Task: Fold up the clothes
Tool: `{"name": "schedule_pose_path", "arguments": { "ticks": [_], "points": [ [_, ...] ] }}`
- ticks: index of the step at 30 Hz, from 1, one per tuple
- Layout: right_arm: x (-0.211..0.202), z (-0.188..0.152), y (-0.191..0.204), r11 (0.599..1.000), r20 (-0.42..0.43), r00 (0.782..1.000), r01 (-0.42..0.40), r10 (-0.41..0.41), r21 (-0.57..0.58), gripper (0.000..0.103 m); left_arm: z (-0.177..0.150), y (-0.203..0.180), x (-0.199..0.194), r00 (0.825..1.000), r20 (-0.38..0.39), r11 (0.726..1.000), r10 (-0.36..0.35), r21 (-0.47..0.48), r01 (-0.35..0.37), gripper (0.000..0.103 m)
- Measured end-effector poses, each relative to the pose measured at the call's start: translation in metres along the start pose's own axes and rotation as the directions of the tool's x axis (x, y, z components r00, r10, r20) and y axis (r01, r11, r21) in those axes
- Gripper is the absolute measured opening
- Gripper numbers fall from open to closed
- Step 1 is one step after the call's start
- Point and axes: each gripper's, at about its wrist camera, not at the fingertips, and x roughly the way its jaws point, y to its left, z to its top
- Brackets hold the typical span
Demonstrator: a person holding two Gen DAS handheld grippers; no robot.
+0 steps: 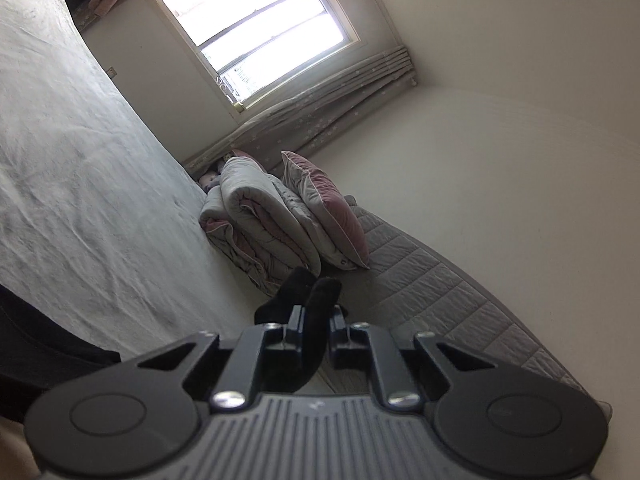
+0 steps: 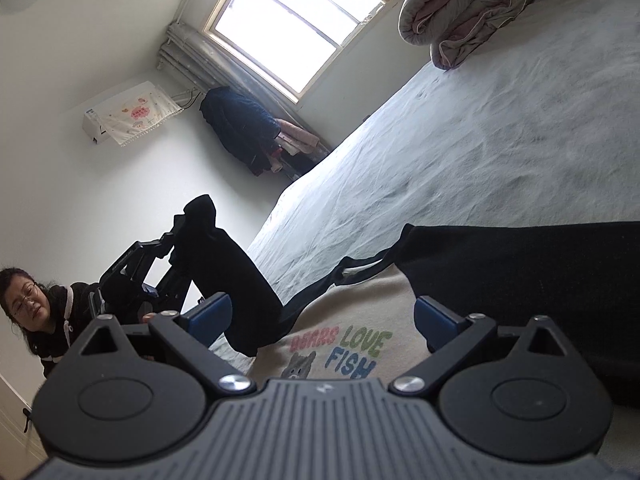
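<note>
A beige sweatshirt (image 2: 360, 300) with black sleeves and a "BEARS LOVE FISH" print lies on the bed. My left gripper (image 1: 316, 314) is shut on the end of one black sleeve (image 1: 314, 292). The right wrist view shows that left gripper (image 2: 180, 236) holding this sleeve (image 2: 228, 276) lifted off the bed at the left. My right gripper (image 2: 322, 316) hovers open over the printed chest, its blue pads (image 2: 212, 312) wide apart and pressing on nothing. The other black sleeve (image 2: 520, 272) lies flat to the right.
A pale grey sheet (image 2: 460, 140) covers the bed. A folded quilt (image 1: 256, 220) and a pink pillow (image 1: 328, 208) sit at its far end by the window (image 1: 256, 32). A person (image 2: 44, 320) is at the left edge. Dark clothes (image 2: 240, 132) hang near the wall.
</note>
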Motion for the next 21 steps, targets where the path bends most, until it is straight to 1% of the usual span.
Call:
{"name": "schedule_pose_path", "arguments": {
  "ticks": [5, 11, 14, 15, 17, 19, 21],
  "points": [
    [-0.017, 0.012, -0.008, 1.000, 0.075, 0.997, 0.031, -0.031, -0.003, 0.099, -0.049, -0.012, 0.037, 0.997, -0.082, 1.000, -0.010, 0.020, 0.011, 0.010],
    [-0.037, 0.023, -0.024, 0.998, 0.146, 0.987, 0.057, -0.062, 0.035, 0.100, -0.104, -0.011, 0.069, 0.988, -0.154, 1.000, 0.007, 0.017, -0.004, 0.010],
    [-0.043, 0.027, -0.028, 0.997, 0.164, 0.984, 0.058, -0.066, 0.049, 0.100, -0.124, -0.010, 0.075, 0.983, -0.179, 0.999, 0.035, 0.043, -0.028, 0.010],
    [-0.044, 0.028, -0.030, 0.997, 0.167, 0.984, 0.055, -0.063, 0.054, 0.100, -0.129, -0.009, 0.076, 0.981, -0.188, 0.998, 0.045, 0.055, -0.035, 0.012],
    [-0.046, 0.029, -0.032, 0.997, 0.169, 0.984, 0.047, -0.057, 0.064, 0.100, -0.137, -0.009, 0.078, 0.976, -0.206, 0.994, 0.075, 0.094, -0.056, 0.012],
    [-0.045, 0.029, -0.033, 0.997, 0.162, 0.986, 0.039, -0.050, 0.068, 0.100, -0.142, -0.011, 0.078, 0.970, -0.222, 0.987, 0.104, 0.141, -0.074, 0.017],
    [-0.043, 0.028, -0.032, 0.997, 0.148, 0.988, 0.033, -0.042, 0.065, 0.101, -0.144, -0.014, 0.077, 0.962, -0.244, 0.979, 0.120, 0.187, -0.075, 0.031]
  ]
}}
